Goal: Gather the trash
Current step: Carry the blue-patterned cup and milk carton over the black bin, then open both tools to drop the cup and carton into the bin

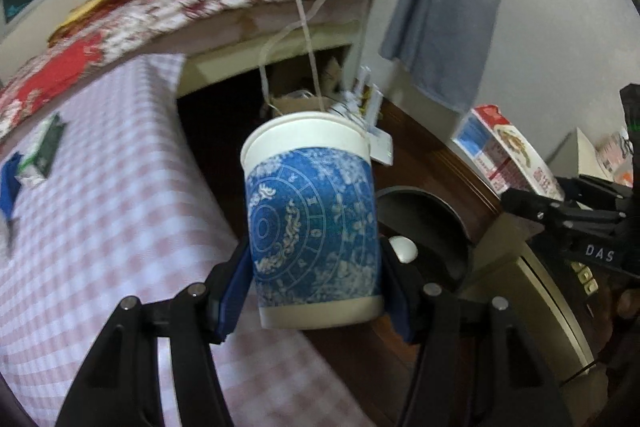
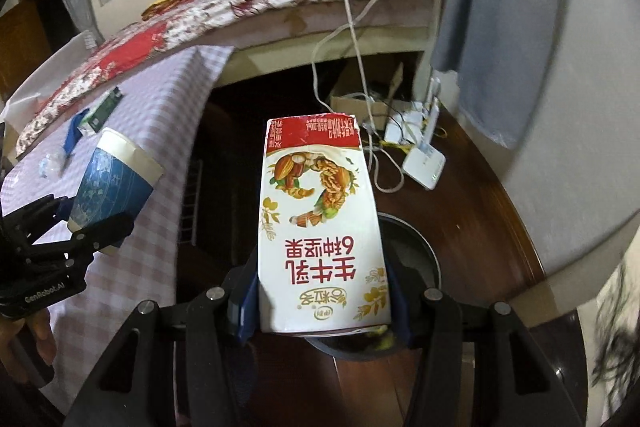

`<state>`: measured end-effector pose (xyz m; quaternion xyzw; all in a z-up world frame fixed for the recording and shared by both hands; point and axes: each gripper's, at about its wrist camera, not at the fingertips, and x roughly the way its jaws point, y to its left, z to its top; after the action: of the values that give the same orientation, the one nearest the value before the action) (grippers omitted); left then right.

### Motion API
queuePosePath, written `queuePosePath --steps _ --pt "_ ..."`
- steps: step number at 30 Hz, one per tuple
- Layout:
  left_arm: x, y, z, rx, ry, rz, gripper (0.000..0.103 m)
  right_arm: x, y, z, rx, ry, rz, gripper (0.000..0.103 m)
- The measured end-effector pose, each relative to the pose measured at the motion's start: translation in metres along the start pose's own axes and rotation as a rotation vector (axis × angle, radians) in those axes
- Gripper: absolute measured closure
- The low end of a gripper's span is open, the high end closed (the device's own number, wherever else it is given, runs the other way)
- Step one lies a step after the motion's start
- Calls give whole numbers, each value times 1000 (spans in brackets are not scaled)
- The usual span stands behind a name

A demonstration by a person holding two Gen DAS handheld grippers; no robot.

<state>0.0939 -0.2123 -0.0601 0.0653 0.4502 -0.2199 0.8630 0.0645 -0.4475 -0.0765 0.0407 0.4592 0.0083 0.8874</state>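
My left gripper (image 1: 316, 287) is shut on a blue-and-white paper cup (image 1: 312, 223), its blue pads pressing both sides near the cup's base. The same cup (image 2: 116, 183) and left gripper (image 2: 80, 231) show at the left of the right wrist view, above the table edge. My right gripper (image 2: 324, 303) is shut on a white-and-red milk carton (image 2: 320, 227), held upside down. That carton (image 1: 504, 151) appears at the right of the left wrist view. Below and behind both items sits a dark round bin (image 2: 416, 255), also seen as a dark bin (image 1: 428, 223) with a white lump (image 1: 403, 249) inside.
A table with a pink checked cloth (image 1: 100, 207) fills the left, carrying a small green-and-white pack (image 1: 46, 147) and a blue scrap (image 1: 9, 187). A bed with a floral cover (image 2: 248, 3) lies behind. White cables (image 2: 356, 39), a cardboard box (image 2: 360, 95) and white chargers (image 2: 424, 163) lie on the brown floor.
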Motion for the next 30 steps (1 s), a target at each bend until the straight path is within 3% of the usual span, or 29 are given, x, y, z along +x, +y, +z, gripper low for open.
queuePosePath --steps 5,15,23,24,26,27,28,30 --pt "26 -33 -5 51 67 -56 42 13 -20 -18 2 48 -18 48" --pt "91 -65 -6 80 216 -74 42 63 -61 -46 -3 162 -38 48" --pt "164 -85 -18 21 425 -134 41 116 -71 -66 -64 282 -23 48" --pt "173 -87 -19 18 450 -143 39 125 -70 -69 -93 305 -26 47" --pt "194 -84 -23 -26 509 -135 24 143 -64 -77 -171 341 -50 43" --pt "197 -81 -26 -49 524 -141 8 150 -62 -80 -202 343 -66 31" --pt "198 -78 -28 -68 527 -135 2 154 -62 -84 -224 334 -88 26" --pt "195 -74 -27 -75 519 -120 2 159 -68 -88 -206 351 -90 24"
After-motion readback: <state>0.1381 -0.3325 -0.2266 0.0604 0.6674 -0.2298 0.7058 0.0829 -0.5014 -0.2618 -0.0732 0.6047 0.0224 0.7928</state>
